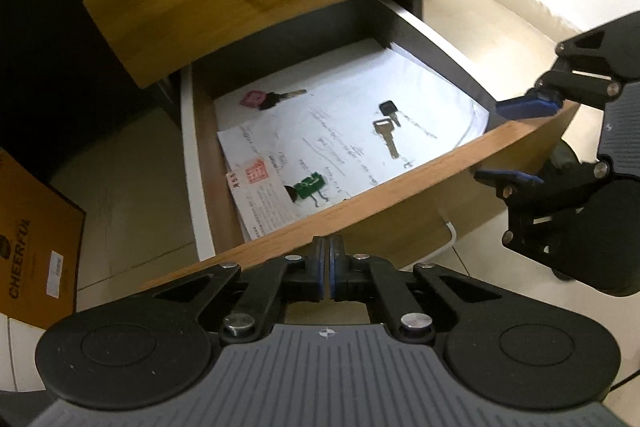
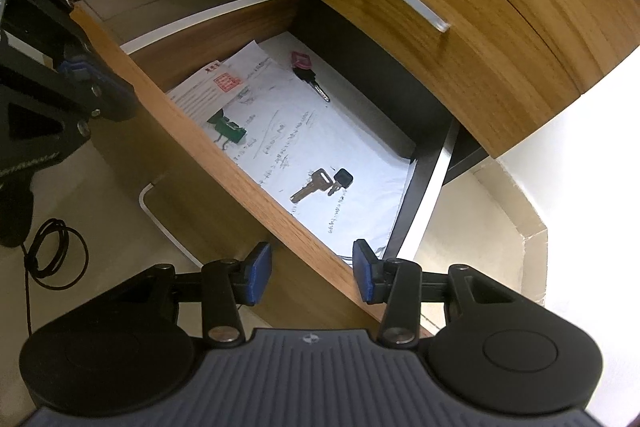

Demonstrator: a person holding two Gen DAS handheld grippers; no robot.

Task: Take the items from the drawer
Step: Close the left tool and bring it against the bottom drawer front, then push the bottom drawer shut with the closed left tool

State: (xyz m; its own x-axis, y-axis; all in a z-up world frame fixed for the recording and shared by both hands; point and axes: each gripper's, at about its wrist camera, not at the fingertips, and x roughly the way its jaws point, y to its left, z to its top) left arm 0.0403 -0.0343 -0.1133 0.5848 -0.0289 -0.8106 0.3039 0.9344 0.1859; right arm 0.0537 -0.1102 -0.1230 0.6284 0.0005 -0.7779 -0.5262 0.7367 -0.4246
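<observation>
Wood drawer front [image 2: 192, 163] is clamped in our right gripper [image 2: 312, 271]; left gripper [image 1: 330, 255] is pressed together, empty, just outside it. Brass key [image 1: 387, 137] lies flat on papers [image 1: 340, 87] inside. Risk: closed jaws just push the key, or the pads pinch paper with it

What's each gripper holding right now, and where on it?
Right gripper clamps the drawer front across its top edge, near one end. Left gripper is shut on nothing.
</observation>
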